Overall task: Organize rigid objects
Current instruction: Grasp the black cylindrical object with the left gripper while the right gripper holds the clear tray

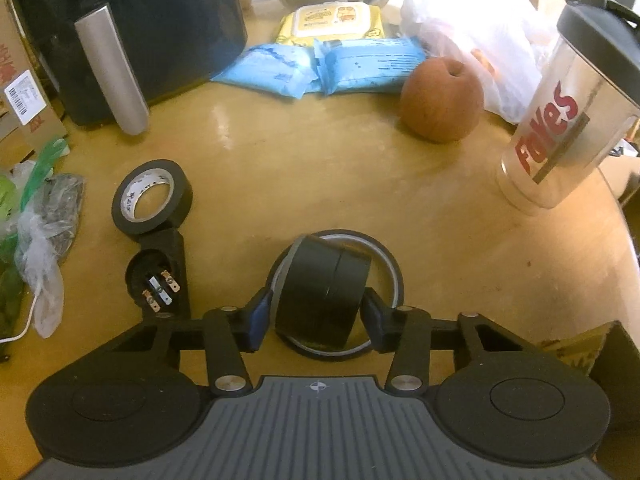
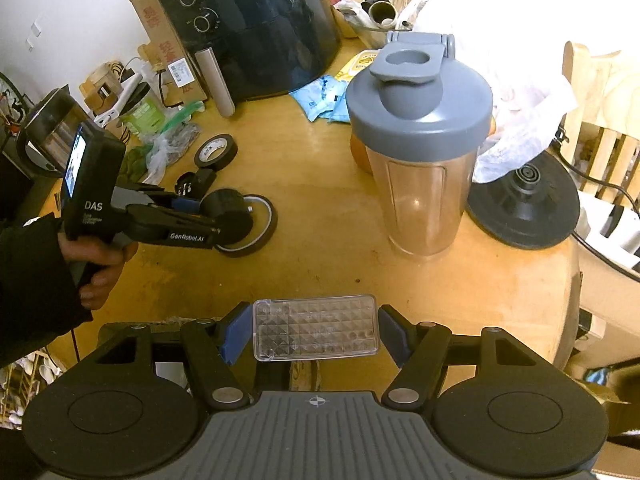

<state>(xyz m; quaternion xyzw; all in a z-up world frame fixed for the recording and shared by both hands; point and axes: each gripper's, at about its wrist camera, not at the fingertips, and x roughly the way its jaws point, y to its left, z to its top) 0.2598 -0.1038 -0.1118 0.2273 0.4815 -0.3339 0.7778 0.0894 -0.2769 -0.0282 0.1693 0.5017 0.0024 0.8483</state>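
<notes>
My left gripper is shut on a black cylinder and holds it on edge over a flat thin tape ring on the wooden table. A black tape roll and a black plug part lie to its left. In the right wrist view the left gripper shows at the left with the cylinder. My right gripper has a clear studded plastic box between its fingers; small gaps show at both pads.
A clear shaker bottle with a grey lid stands mid-table. A black air fryer, blue packets, a yellow wipes pack, an apple, plastic bags and a black round base ring the table.
</notes>
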